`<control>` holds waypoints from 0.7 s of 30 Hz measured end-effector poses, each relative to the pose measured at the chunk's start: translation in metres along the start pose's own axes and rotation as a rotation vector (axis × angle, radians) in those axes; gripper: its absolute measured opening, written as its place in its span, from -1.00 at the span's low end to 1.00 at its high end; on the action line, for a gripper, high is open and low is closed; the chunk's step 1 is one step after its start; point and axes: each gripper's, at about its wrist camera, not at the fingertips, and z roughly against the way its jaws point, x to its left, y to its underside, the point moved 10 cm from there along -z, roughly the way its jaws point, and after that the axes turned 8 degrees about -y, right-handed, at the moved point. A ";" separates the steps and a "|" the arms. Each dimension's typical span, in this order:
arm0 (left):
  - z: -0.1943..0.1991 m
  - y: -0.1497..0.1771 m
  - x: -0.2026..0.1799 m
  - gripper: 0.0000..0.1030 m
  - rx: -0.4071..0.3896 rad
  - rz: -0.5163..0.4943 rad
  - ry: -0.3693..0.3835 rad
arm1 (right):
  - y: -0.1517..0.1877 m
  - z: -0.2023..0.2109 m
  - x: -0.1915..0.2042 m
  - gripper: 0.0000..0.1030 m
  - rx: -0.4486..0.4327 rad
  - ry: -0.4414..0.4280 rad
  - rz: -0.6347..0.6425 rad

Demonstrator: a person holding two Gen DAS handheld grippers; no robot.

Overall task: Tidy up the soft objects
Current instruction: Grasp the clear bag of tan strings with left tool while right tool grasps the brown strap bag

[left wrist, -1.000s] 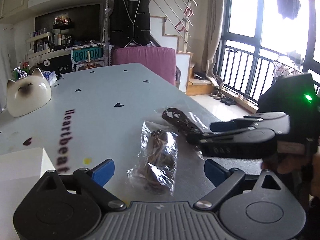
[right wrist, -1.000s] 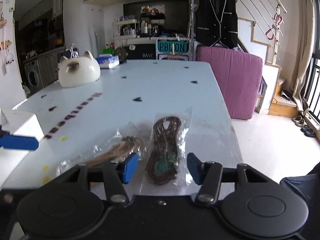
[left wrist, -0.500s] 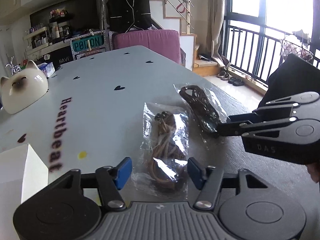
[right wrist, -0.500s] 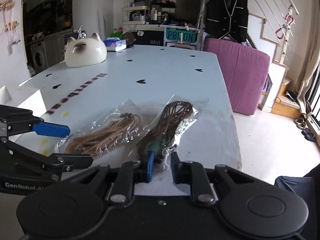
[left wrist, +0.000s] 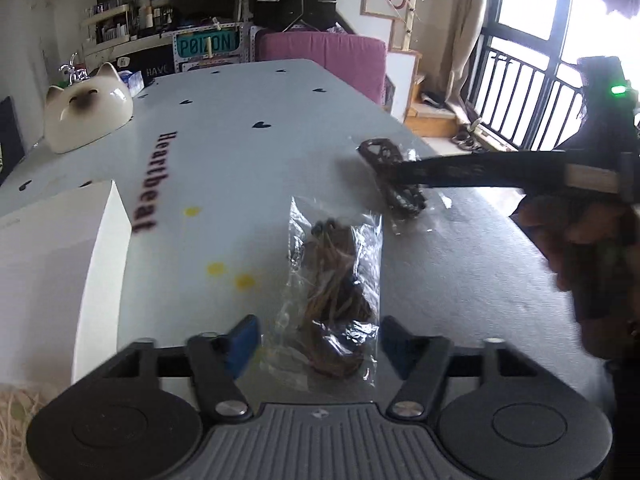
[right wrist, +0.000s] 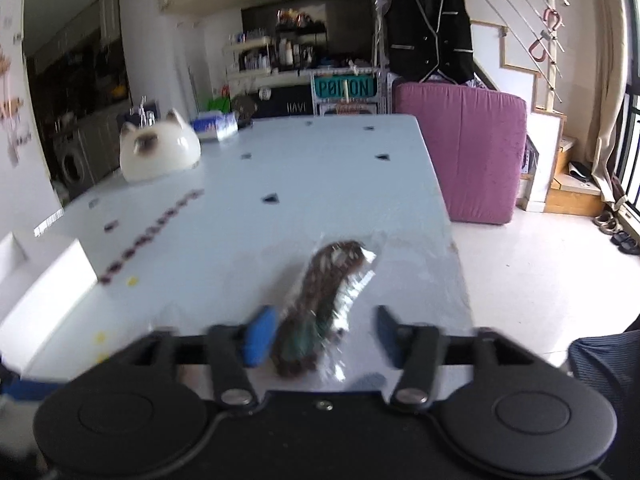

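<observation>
Two clear plastic bags of cord lie on the pale blue table. The light-brown cord bag [left wrist: 332,292] lies between the fingers of my open left gripper [left wrist: 316,344], near the table's front. The dark-brown cord bag [right wrist: 320,304] lies between the fingers of my right gripper [right wrist: 320,336], whose jaws stand apart around it. In the left wrist view the right gripper's finger [left wrist: 472,172] reaches in from the right over that dark bag [left wrist: 394,180].
A white box [left wrist: 52,264] stands at the left near the front; it also shows in the right wrist view [right wrist: 44,288]. A white cat-shaped holder [left wrist: 86,114] sits far left. The table's right edge [right wrist: 452,240] drops to the floor, with a pink mattress [right wrist: 460,148] beyond.
My right gripper was shut on the dark cord bag half a second ago; its jaws now stand apart. The left gripper has drawn back slightly and stays open around the light bag.
</observation>
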 end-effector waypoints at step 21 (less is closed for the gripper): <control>-0.035 -0.027 -0.029 0.71 -0.083 -0.175 -0.018 | 0.010 -0.041 0.010 0.07 0.066 0.086 0.056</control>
